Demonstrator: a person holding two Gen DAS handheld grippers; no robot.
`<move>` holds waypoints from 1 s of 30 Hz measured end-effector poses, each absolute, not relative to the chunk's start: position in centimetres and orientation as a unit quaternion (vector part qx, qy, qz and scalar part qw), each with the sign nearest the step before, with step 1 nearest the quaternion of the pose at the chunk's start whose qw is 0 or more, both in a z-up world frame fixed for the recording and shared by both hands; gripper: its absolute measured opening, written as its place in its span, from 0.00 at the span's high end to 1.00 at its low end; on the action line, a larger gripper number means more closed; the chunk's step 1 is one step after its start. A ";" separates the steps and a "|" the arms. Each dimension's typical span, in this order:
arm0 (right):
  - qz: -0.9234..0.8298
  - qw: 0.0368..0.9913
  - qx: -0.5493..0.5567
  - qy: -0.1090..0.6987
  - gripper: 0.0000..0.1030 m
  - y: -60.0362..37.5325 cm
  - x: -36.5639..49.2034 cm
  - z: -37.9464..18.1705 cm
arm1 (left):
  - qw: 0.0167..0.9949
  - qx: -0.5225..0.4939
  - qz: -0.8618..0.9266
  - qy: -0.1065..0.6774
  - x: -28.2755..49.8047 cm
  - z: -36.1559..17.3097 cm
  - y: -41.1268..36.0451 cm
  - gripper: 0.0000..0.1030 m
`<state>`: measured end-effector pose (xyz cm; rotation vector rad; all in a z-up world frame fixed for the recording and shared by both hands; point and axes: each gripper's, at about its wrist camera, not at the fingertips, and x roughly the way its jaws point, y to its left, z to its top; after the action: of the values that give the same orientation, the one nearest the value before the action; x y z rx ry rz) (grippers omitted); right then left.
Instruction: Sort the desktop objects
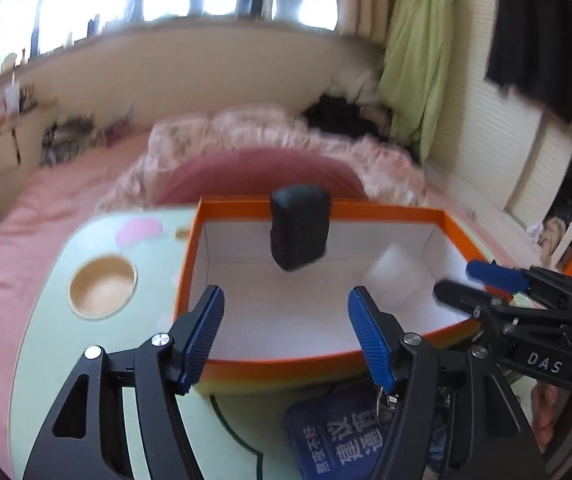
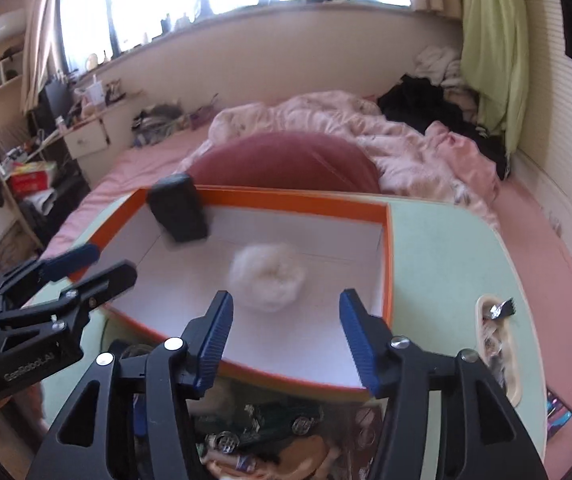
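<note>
An orange box (image 1: 366, 205) with a white inside stands on the pale green table. A black rounded block (image 1: 300, 226) shows blurred in front of the box's far wall, well ahead of my left gripper (image 1: 286, 328), which is open and holds nothing. In the right wrist view the same black block (image 2: 178, 214) is at the box's (image 2: 306, 200) far left corner. A blurred white fluffy wad (image 2: 268, 280) is inside the box, just beyond my open, empty right gripper (image 2: 286, 312). Each gripper also shows in the other's view: the right gripper (image 1: 456, 279) and the left gripper (image 2: 112, 262).
The table (image 1: 46, 320) has a round cup recess (image 1: 102, 286) on the left and an oblong recess (image 2: 498, 340) with small items on the right. A blue printed pouch (image 1: 338, 440) and a toy car (image 2: 270, 424) lie near me. A red cushion (image 2: 286, 160) and bedding lie beyond.
</note>
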<state>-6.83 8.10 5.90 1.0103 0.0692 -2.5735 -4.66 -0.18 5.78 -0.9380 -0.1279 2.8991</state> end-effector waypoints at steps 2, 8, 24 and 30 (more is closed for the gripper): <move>-0.914 0.198 0.353 0.017 0.46 8.3 -6.3 6.5 | 0.040 -0.307 0.950 -0.038 -4.2 6.0 -0.2 0.34; -0.929 0.222 0.295 -0.020 0.40 10.1 -0.8 8.6 | 0.051 -0.259 0.963 -0.059 1.4 8.8 -0.9 0.25; -0.927 0.164 0.331 0.060 0.04 11.7 3.9 -0.4 | 0.047 -0.337 0.940 0.019 8.3 0.7 -0.7 0.14; -0.924 0.173 0.334 0.064 0.00 11.6 3.9 -0.6 | 0.061 -0.311 0.948 0.017 7.7 0.0 -0.4 0.00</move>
<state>3.88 11.65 -0.55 0.9461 0.1817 -2.6214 7.71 -0.43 0.02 -0.9398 0.0503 2.8696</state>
